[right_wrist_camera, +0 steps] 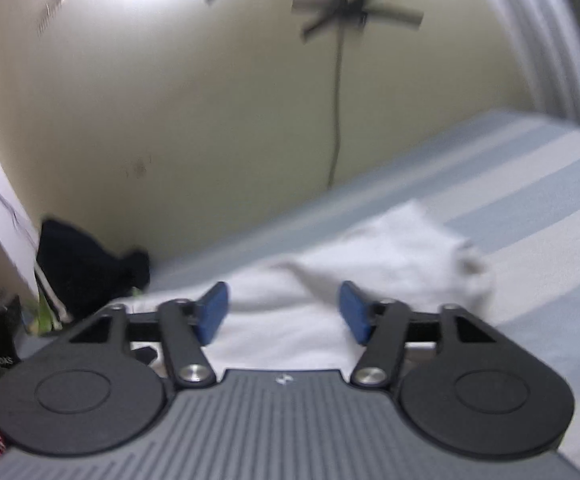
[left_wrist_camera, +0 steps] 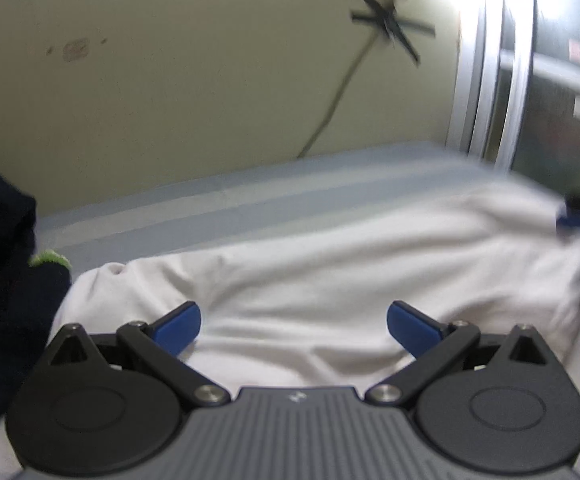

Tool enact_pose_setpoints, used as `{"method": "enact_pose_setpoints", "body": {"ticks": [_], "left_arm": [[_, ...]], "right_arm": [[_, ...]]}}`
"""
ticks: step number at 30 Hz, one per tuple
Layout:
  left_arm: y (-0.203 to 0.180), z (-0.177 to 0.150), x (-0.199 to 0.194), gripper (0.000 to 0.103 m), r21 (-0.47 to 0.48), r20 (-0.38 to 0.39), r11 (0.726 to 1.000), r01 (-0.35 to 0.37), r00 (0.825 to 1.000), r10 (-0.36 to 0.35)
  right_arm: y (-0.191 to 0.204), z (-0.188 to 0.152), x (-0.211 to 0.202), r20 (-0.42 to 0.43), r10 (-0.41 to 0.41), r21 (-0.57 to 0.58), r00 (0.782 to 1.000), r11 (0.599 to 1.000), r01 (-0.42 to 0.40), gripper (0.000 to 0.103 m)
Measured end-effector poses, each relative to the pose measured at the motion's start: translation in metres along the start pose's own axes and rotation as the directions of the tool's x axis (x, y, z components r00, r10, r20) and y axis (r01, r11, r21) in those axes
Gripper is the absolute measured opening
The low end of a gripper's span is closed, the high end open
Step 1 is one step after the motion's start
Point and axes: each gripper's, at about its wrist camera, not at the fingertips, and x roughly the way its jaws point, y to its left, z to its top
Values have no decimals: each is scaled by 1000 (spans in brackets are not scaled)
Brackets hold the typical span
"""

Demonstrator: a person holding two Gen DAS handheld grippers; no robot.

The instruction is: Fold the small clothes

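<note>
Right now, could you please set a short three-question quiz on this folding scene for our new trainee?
1. True or false: the left gripper has its jaws closed on the white garment.
2. What lies under the white garment? A) a bare wooden table B) a striped blue and grey bedcover C) a metal tray
3. Fill in: the dark pile of clothes sits by the ____, at the far left in the right wrist view.

Key
1. False: both the left gripper and the right gripper have their jaws apart above the cloth, with nothing pinched.
2. B
3. wall
</note>
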Motion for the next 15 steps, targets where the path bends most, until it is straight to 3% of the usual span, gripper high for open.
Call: {"method": "enact_pose_setpoints", "body": {"ticks": [3, 8, 11, 15], "left_arm": [[12, 5, -6, 103, -96, 21, 994, 60, 998, -58], [21, 2, 12, 103, -125, -64, 992, -15, 998, 7], [16, -1, 13, 103, -95, -68, 994, -53, 997, 47], [-3, -7, 19, 103, 4, -81, 991, -132, 988, 132]], "right_arm": [[-15, 6, -23, 9, -107, 15, 994, 994, 107, 75], [-36, -3, -28, -52, -139, 142, 989, 979, 145, 79], [-31, -12, -14, -102, -122, 148, 987, 980, 136, 79], [-4, -20, 2, -109, -121, 46, 987, 991, 126, 83]]}}
